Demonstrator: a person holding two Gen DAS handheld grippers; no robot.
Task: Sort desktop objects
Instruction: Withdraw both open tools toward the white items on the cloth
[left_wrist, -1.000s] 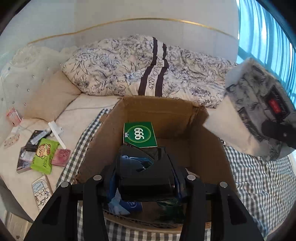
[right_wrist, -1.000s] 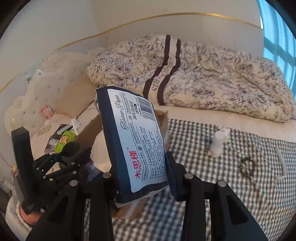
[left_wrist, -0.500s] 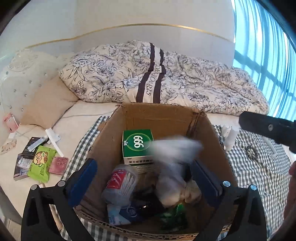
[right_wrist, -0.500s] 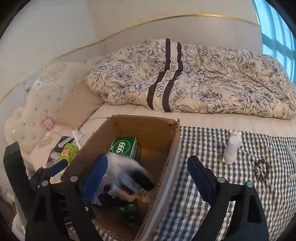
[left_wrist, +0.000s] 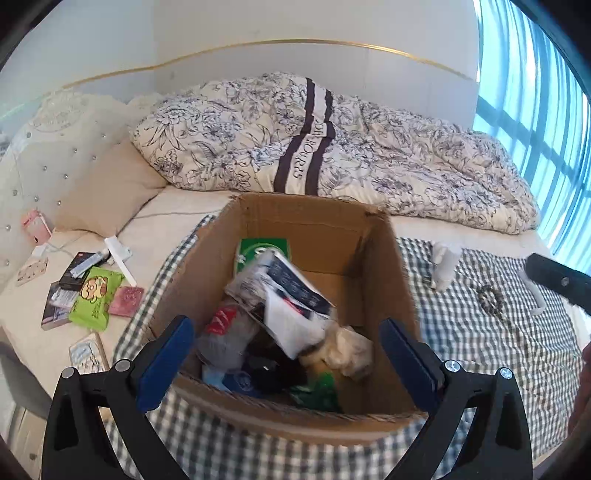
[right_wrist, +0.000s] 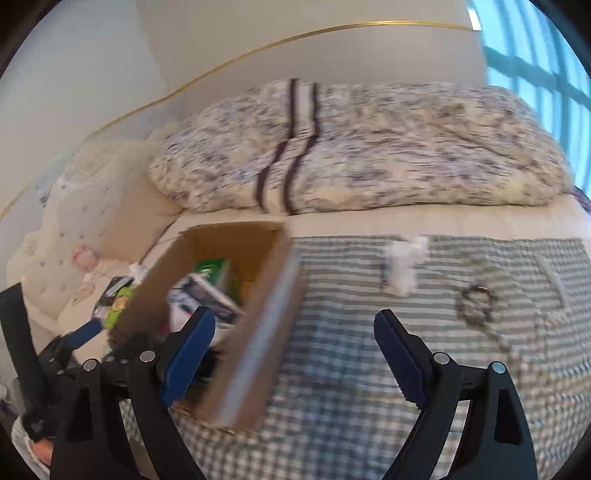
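An open cardboard box (left_wrist: 314, 225) (right_wrist: 273, 295) sits on a checked cloth on the bed. Inside lie a navy-and-white tissue pack (left_wrist: 291, 291) (right_wrist: 207, 299), a green 666 box (left_wrist: 258, 249), a clear bottle with a red label (left_wrist: 225, 332) and other items. My left gripper (left_wrist: 284, 358) stands open over the box's near edge, holding nothing. My right gripper (right_wrist: 293, 350) is open and empty above the box's right wall. On the cloth right of the box are a white bottle (left_wrist: 445, 267) (right_wrist: 402, 269), a dark bead bracelet (left_wrist: 491, 299) (right_wrist: 476, 302) and a white tube (right_wrist: 554, 284).
A floral duvet (left_wrist: 332, 147) lies heaped behind the box. Left of the box, on the sheet, lie a green snack pack (left_wrist: 94, 297), a pink packet (left_wrist: 127, 301) and several small packs. A beige pillow (left_wrist: 107, 192) and tufted headboard (left_wrist: 40, 147) are at left. A window (left_wrist: 535, 110) is at right.
Both grippers opened: the left let go of a black object, the right dropped the tissue pack, and both now lie in the box. The right gripper has swung rightward.
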